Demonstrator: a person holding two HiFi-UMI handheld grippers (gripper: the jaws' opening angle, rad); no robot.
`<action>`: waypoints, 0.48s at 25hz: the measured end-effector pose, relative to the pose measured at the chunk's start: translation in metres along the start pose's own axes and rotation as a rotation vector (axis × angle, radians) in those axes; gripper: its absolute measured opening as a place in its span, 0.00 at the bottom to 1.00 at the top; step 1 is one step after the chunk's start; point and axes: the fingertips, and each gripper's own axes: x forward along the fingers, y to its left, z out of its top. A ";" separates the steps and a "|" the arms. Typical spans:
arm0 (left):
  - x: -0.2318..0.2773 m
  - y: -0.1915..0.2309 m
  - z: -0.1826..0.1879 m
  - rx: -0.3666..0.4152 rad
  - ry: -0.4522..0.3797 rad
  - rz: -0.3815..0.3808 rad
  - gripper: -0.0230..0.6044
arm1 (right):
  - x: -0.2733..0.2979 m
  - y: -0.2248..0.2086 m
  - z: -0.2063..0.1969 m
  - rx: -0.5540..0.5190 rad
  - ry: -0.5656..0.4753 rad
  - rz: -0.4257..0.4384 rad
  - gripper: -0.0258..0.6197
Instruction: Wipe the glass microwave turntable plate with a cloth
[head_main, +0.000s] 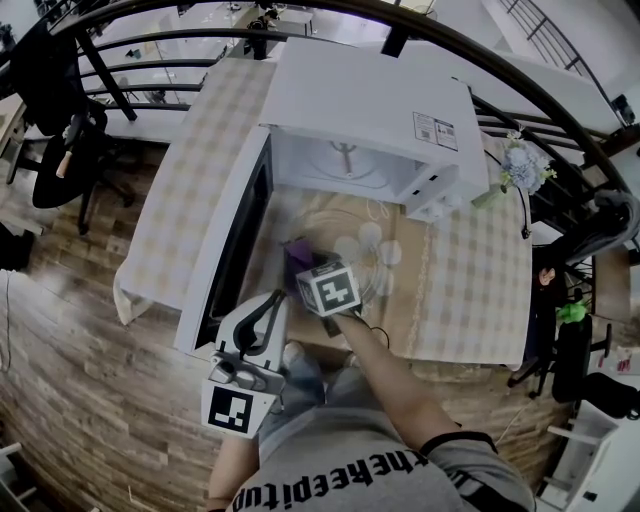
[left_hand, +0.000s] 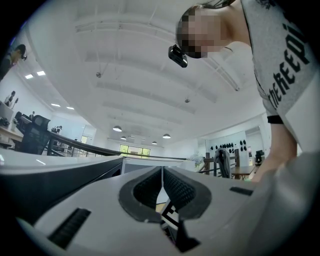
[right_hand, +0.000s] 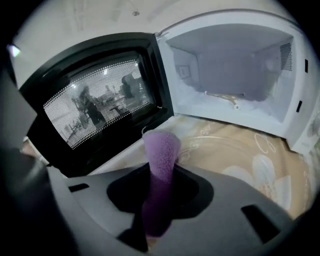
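Observation:
The glass turntable plate (head_main: 352, 226) lies on the patterned tablecloth in front of the open microwave; in the right gripper view the plate (right_hand: 235, 150) is just past the jaws. A purple cloth (head_main: 297, 252) hangs over the plate's near left rim. My right gripper (head_main: 305, 270) is shut on the cloth (right_hand: 161, 150), which sticks out between the jaws of the right gripper (right_hand: 161, 172). My left gripper (head_main: 270, 303) is held near the person's body beside the microwave door, shut and holding nothing. In its own view, the left gripper (left_hand: 161, 187) points up at the ceiling.
The white microwave (head_main: 370, 100) stands open, its dark door (head_main: 235, 250) swung out to the left. A roller ring (right_hand: 222, 95) lies inside the cavity. A flower vase (head_main: 520, 165) stands at the right of the table (head_main: 190, 180). Chairs (head_main: 60, 130) stand on the floor to the left.

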 end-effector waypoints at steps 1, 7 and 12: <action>0.000 0.000 0.000 0.000 0.001 0.000 0.06 | 0.002 0.000 -0.001 -0.020 -0.003 -0.006 0.20; 0.001 -0.003 -0.001 0.000 0.002 -0.005 0.06 | -0.003 -0.009 -0.006 -0.023 0.003 -0.017 0.20; 0.003 -0.008 -0.001 0.005 -0.001 -0.009 0.06 | -0.017 -0.026 -0.012 -0.005 0.015 -0.052 0.20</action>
